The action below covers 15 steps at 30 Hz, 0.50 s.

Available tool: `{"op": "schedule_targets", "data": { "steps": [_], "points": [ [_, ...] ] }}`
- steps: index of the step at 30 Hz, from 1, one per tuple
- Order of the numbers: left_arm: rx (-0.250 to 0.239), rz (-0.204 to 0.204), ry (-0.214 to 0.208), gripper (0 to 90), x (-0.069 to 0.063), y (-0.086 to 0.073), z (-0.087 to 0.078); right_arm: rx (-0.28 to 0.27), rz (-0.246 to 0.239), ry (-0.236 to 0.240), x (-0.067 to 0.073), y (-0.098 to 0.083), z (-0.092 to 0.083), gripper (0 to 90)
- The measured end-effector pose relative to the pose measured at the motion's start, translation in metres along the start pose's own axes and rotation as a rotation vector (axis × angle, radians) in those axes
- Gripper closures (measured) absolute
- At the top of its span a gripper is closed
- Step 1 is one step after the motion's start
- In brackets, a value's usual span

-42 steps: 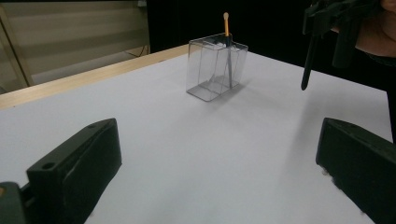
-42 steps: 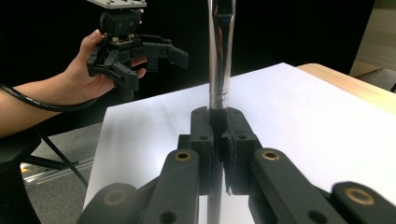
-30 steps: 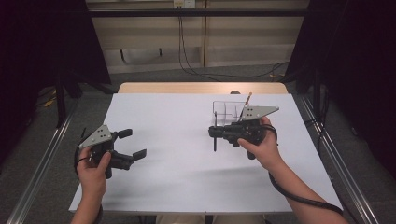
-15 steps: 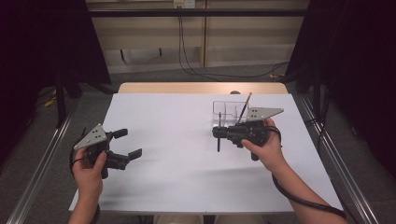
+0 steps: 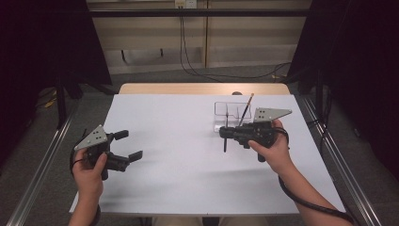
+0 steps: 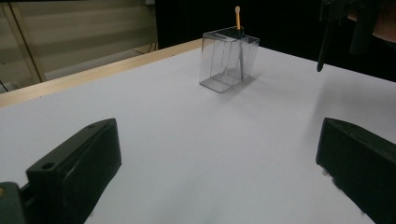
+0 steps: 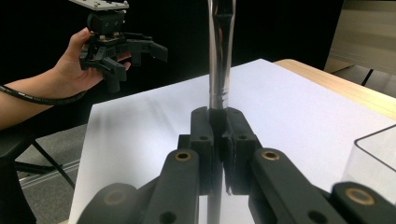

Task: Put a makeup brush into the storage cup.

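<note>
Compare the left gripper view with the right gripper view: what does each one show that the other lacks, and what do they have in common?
Left gripper view alone: the left gripper with its jaws wide apart over bare table, and the whole clear holder with an orange-tipped brush standing in it.

Right gripper view alone: the right gripper shut on a dark pen, seen close, and the person's hand holding the other gripper farther off.

Both share the white table and part of the clear holder.
</note>
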<state>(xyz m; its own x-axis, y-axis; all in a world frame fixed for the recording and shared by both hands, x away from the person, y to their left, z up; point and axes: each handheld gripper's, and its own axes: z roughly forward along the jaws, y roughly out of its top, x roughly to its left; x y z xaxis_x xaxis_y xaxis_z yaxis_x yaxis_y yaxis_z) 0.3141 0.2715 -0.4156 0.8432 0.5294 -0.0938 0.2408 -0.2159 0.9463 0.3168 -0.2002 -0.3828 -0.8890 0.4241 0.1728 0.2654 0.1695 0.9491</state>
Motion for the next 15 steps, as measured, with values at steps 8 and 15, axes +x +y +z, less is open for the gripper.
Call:
{"op": "schedule_targets", "data": {
  "steps": [8,15],
  "points": [
    [0.000,-0.001,0.000,0.1,0.0002,-0.0010,-0.0028,0.006,-0.003,-0.011,-0.0017,0.0014,-0.0045,84.8],
    [0.003,-0.006,0.001,0.1,-0.0005,-0.0020,-0.0031,0.010,-0.003,-0.021,-0.0055,0.0015,-0.0073,84.7]
  ]
}}
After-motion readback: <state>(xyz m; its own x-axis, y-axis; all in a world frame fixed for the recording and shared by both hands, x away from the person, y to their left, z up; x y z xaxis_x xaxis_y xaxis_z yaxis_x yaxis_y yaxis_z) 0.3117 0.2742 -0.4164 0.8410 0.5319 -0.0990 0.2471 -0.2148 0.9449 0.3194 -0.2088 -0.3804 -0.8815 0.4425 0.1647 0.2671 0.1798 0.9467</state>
